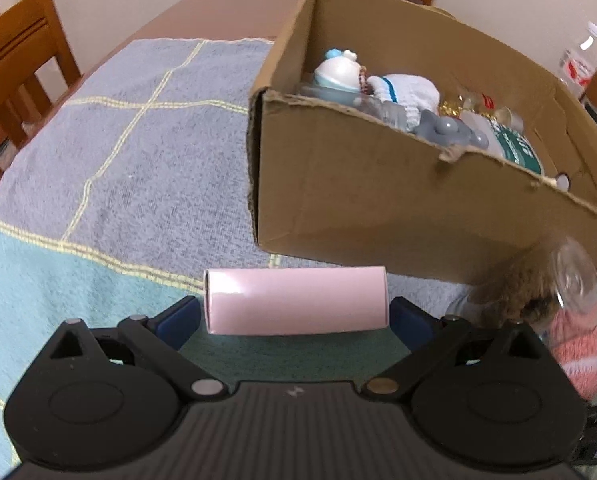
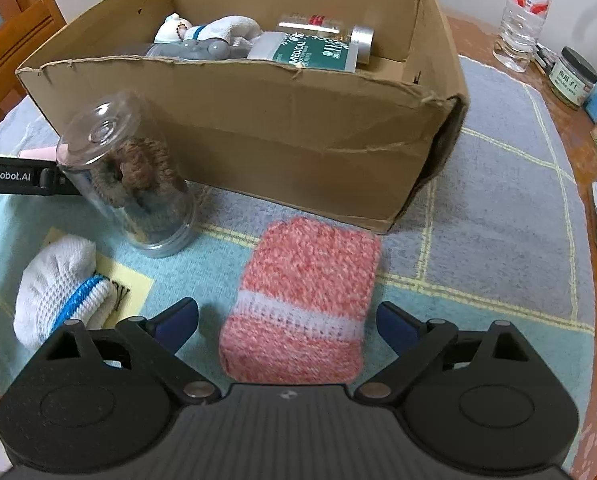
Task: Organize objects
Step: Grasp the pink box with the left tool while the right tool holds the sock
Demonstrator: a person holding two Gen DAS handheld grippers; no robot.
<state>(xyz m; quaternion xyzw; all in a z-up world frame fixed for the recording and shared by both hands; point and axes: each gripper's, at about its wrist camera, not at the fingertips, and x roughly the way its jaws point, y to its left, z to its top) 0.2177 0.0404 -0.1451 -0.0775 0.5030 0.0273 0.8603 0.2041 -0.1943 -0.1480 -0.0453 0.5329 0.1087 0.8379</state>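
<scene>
The cardboard box (image 2: 258, 136) stood on the checked cloth (image 1: 110, 152) over the wooden table (image 2: 478, 32), already holding a white doll (image 1: 340, 72), a grey toy (image 1: 444, 130), a green-labelled medical container (image 2: 310, 52) and a clear silver-capped jar (image 2: 330, 28). We had the left gripper (image 1: 294, 314) spread wide, its blue fingers (image 1: 178, 320) flanking a pink box (image 1: 296, 302) that lay crosswise between them in front of the cardboard box; we could not tell whether the pads touched its ends, and gaps seemed to show on both sides. Our right gripper (image 2: 286, 322) was likewise released, its fingers (image 2: 394, 326) standing clear on either side of a pink knitted sock (image 2: 302, 308) with a white band, which lay on the cloth just before the carton's near wall. To the left of the sock we saw a clear jar (image 2: 134, 172) standing upside down with brown knitted rings inside, close to the carton. Nearer us lay a white knitted sock (image 2: 62, 284) with a blue stripe, partly over a yellow card (image 2: 132, 288). Beyond the carton, at the right, stood a water bottle (image 2: 524, 20) and a small dark-lidded jar (image 2: 572, 78) on the bare tabletop.
</scene>
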